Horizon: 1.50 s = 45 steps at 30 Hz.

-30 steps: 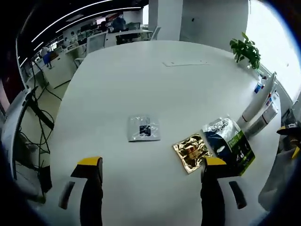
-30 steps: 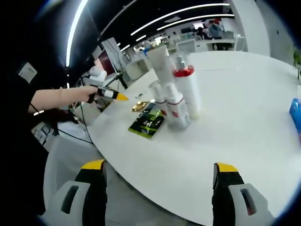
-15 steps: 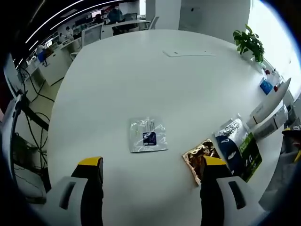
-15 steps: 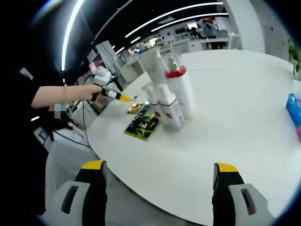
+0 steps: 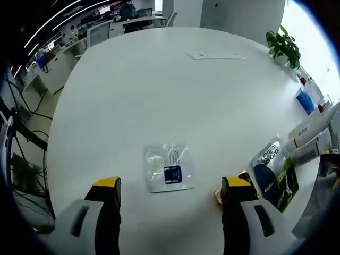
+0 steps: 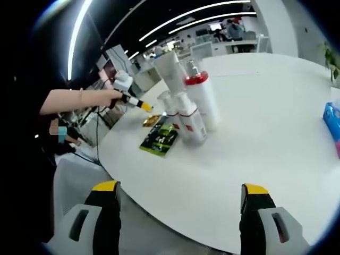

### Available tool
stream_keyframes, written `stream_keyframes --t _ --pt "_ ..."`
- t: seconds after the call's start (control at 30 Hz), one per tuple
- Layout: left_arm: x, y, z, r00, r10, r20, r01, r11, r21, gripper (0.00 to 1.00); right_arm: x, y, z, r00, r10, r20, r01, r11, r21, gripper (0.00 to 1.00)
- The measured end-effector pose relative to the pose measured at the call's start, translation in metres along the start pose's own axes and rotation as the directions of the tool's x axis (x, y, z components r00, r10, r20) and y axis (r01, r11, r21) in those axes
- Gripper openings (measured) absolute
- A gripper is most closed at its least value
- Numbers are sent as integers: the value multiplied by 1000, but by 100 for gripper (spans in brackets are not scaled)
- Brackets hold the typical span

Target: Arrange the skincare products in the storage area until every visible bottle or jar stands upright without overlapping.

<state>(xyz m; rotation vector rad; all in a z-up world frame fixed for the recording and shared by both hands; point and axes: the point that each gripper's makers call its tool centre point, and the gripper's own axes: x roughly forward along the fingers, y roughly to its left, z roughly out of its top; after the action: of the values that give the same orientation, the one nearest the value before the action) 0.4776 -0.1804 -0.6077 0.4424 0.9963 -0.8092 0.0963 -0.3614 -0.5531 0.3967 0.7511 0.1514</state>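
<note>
In the left gripper view, the left gripper (image 5: 171, 187) is held above a large round white table (image 5: 159, 95) with its yellow-tipped jaws spread wide and nothing between them. A clear flat plastic sachet with a dark blue label (image 5: 169, 167) lies on the table between the jaw tips. A crinkled gold foil sachet (image 5: 219, 195) is partly hidden just beside the right jaw, and a dark blue and green printed pouch (image 5: 275, 174) lies beyond it.

In the right gripper view, the right gripper (image 6: 180, 190) is held wide open and empty near the table's edge. A cluster of white upright bottles (image 6: 187, 109), one red-collared, is seen standing close together beside the pouch. A blue box (image 6: 332, 118) lies apart at the right.
</note>
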Motion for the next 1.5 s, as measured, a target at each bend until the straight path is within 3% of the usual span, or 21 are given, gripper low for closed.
stream_keyframes --t 0.23,0.43,0.67,0.83,1.07,1.2,1.5 --pt "9 -1 5 1000 -1 -27 1 1000 12 64 0 -1 -1 1000 -3 -5 3 1000 7 98" --pt "16 10 6 996 56 -73 -56 998 10 60 1 -3 -2 1000 -5 -11 6 1000 14 98" --pt "20 10 11 993 57 -103 -58 998 1 57 2 -3 -2 1000 -5 -13 6 1000 19 98" --pt "22 5 11 991 25 -132 -29 999 -28 52 1 -4 -2 1000 -7 -12 8 1000 20 98" --pt "19 5 12 990 37 -134 -40 999 -22 48 1 -5 -2 1000 -9 -8 9 1000 24 98" --pt "17 2 12 991 34 -126 -36 999 -9 35 1 -5 -1 1000 -9 -6 10 1000 26 98" --pt "13 -1 11 991 32 -126 -31 999 8 34 1 -5 -1 1000 -11 -3 11 1000 27 98"
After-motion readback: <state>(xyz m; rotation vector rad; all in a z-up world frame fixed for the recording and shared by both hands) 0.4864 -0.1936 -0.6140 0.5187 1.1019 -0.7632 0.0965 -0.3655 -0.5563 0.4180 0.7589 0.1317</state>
